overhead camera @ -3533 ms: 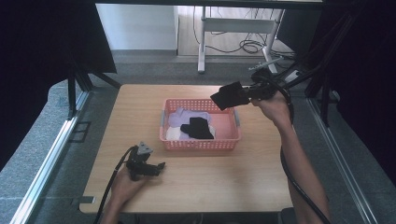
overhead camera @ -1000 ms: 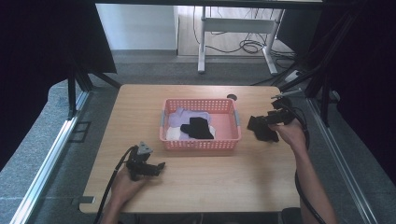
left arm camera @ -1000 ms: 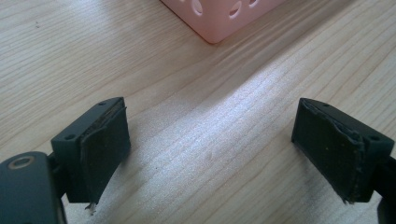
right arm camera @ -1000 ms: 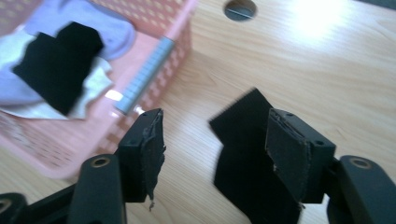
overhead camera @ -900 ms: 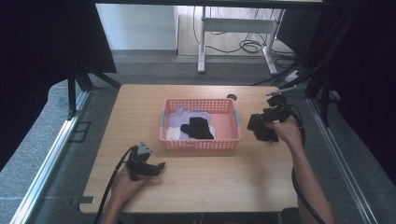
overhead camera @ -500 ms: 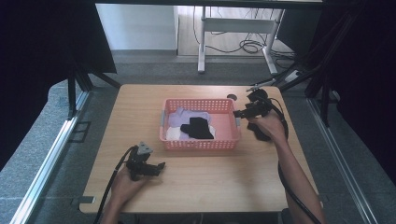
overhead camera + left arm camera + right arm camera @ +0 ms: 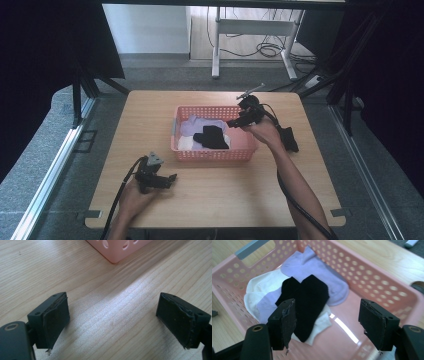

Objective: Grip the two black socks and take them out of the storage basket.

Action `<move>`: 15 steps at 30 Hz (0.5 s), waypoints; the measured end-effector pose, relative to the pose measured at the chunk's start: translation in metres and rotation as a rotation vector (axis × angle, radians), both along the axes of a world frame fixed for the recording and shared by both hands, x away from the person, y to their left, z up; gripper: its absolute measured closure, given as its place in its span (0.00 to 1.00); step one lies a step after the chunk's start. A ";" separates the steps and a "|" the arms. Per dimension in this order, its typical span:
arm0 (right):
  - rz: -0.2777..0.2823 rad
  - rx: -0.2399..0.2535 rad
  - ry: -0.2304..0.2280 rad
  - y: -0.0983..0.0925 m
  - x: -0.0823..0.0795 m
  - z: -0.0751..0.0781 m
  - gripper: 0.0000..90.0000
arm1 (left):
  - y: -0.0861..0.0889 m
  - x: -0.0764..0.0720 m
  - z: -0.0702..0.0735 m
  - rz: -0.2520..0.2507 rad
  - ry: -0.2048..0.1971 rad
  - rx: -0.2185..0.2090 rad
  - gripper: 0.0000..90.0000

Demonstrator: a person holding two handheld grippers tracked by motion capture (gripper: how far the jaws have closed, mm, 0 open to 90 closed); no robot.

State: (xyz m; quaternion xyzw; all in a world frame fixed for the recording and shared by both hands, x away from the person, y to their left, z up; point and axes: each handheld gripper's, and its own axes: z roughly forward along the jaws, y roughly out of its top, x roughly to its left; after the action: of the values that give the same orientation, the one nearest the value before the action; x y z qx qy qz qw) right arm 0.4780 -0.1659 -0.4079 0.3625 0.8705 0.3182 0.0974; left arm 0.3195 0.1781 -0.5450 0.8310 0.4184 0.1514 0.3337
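Note:
A pink perforated basket (image 7: 247, 150) stands mid-table and holds a black sock (image 7: 211, 137), a lavender sock (image 7: 196, 125) and a white sock (image 7: 184, 144). My right gripper (image 7: 234, 121) hovers open over the basket's right half. In the right gripper view its jaws (image 7: 327, 325) stand wide apart above the black sock (image 7: 308, 300), which lies across the lavender sock (image 7: 312, 267) and white sock (image 7: 259, 287). Another black sock (image 7: 290, 140) lies on the table right of the basket. My left gripper (image 7: 169, 179) rests open, with nothing between its pads (image 7: 55, 320), on the wood near the front left.
The basket's near corner (image 7: 120, 247) shows at the top of the left gripper view. Bare wooden table (image 7: 225, 195) lies in front of the basket. A desk frame and cables (image 7: 260, 45) stand on the floor beyond the far edge.
My right gripper came down with a black sock, left it on the table right of the basket, then swung left over the basket. The left gripper stayed still.

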 end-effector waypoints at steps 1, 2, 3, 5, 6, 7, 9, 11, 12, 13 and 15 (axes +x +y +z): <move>0.008 -0.003 0.005 0.004 0.001 -0.003 0.33 | 0.000 0.000 0.000 0.000 0.000 0.000 0.12; 0.012 -0.007 0.011 0.009 0.002 -0.005 0.33 | 0.000 0.000 0.000 0.000 0.000 0.000 0.12; 0.031 -0.019 0.022 0.018 0.004 -0.012 0.34 | 0.000 0.000 0.000 0.000 0.000 0.000 0.12; 0.037 -0.021 0.029 0.022 0.004 -0.014 0.34 | 0.000 0.000 0.000 0.000 0.000 0.000 0.12; 0.044 -0.024 0.034 0.026 0.005 -0.017 0.34 | 0.000 0.000 0.000 -0.001 0.000 0.002 0.12; 0.057 -0.024 0.042 0.032 0.006 -0.022 0.34 | 0.000 0.000 0.000 0.000 0.000 0.002 0.12; 0.072 -0.028 0.048 0.038 0.007 -0.026 0.34 | 0.000 0.000 0.000 0.000 0.000 0.002 0.12; 0.091 -0.029 0.053 0.045 0.008 -0.032 0.34 | 0.000 0.000 0.000 0.000 0.001 0.002 0.12; 0.100 -0.032 0.060 0.050 0.009 -0.035 0.34 | 0.000 0.000 0.000 0.000 0.001 0.002 0.12; 0.110 -0.035 0.064 0.054 0.009 -0.038 0.34 | 0.000 0.000 0.000 0.000 0.001 0.002 0.12; 0.126 -0.041 0.070 0.060 0.010 -0.044 0.34 | 0.000 0.000 0.000 0.000 0.001 0.002 0.12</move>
State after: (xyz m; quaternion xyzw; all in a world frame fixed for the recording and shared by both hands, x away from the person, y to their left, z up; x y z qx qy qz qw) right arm 0.4882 -0.1057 -0.4515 0.3158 0.9009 0.2929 0.0539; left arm 0.3195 0.1782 -0.5449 0.8314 0.4185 0.1515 0.3328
